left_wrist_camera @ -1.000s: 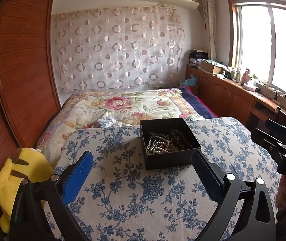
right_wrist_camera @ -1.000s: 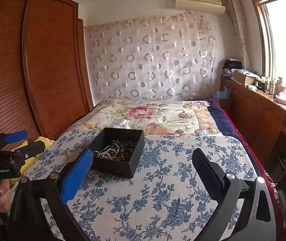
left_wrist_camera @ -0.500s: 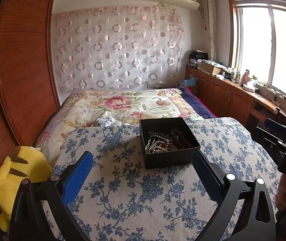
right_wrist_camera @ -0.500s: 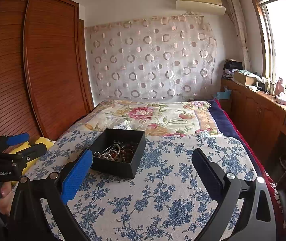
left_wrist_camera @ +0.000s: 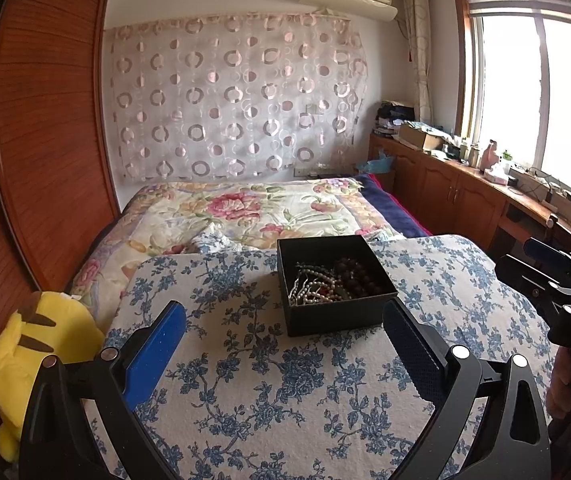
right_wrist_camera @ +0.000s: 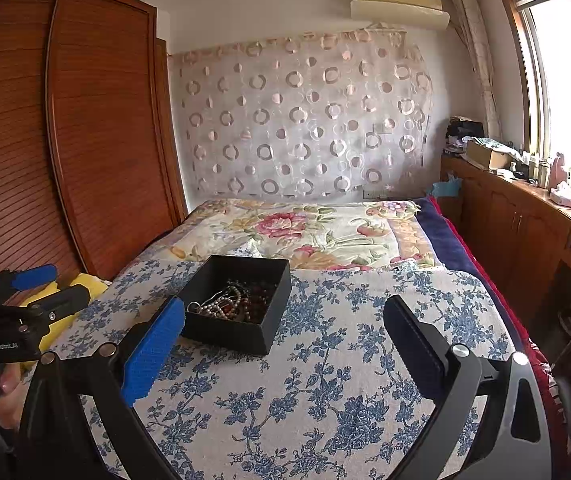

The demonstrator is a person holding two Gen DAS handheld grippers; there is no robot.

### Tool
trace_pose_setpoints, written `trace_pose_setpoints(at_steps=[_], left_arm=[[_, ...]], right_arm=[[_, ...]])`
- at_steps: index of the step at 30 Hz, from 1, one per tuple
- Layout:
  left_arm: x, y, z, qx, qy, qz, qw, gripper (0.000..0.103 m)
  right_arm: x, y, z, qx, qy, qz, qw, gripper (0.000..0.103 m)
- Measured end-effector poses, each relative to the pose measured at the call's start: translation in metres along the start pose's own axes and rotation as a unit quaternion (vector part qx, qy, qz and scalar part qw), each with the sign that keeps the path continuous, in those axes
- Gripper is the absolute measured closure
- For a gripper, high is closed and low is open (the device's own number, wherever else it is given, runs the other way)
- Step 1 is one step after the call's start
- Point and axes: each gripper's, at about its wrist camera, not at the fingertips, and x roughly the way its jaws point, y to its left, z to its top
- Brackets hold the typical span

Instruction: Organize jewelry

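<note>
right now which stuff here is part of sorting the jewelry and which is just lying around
Part of the job:
- black box, open on the blue flowered cloth
- tangled necklaces inside it
- left gripper and right gripper, both open and empty

Just lying about:
- yellow plush toy beside the bed
- flowered quilt
- clutter on the window counter

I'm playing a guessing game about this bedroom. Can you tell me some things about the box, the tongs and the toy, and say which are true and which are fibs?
1. The black box holds beads. True.
2. The box has a lid on. False: it is open.
3. The left tongs grip a necklace. False: they are open and hold nothing.
4. The right tongs are open. True.
5. The yellow toy sits in the box. False: it is beside the bed.
</note>
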Motion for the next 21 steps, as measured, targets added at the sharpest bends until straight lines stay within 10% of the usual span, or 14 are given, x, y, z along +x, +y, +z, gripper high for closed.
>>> trace_pose_setpoints(at_steps=[21], left_arm=[[-0.0017,-0.0006,-0.0004,0.0,0.0,0.0,1.0,0.008]], right_arm=[[-0.0007,-0.0008,0.0005,0.0,0.0,0.0,1.0,0.003]])
